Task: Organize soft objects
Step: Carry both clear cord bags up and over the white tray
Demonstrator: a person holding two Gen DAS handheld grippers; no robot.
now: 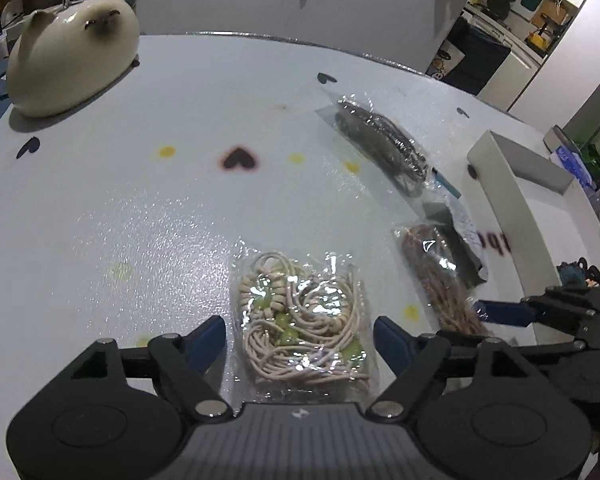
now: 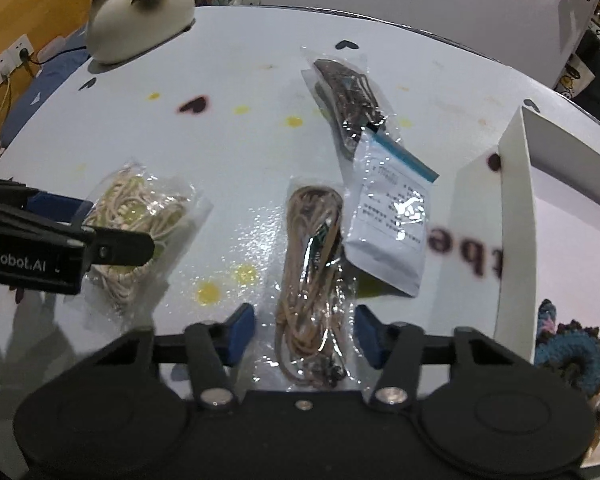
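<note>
The round white desk (image 2: 260, 60) with small heart prints carries a white open cardboard box (image 2: 516, 208) at its right edge. Four plastic bags lie near together: cream cords (image 1: 300, 312), brown cords (image 2: 312, 272), dark cords (image 2: 348, 96), one white labelled pouch (image 2: 388, 220). The left hand-held gripper (image 1: 300, 340) stands apart around the cream bag (not touching); the right hand-held gripper (image 2: 304, 336) stands apart around the brown one. The far left has free surface.

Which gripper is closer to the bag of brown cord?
Right. The right gripper has its open fingers on either side of the brown cord bag; the left gripper straddles the cream cord bag beside it.
</note>
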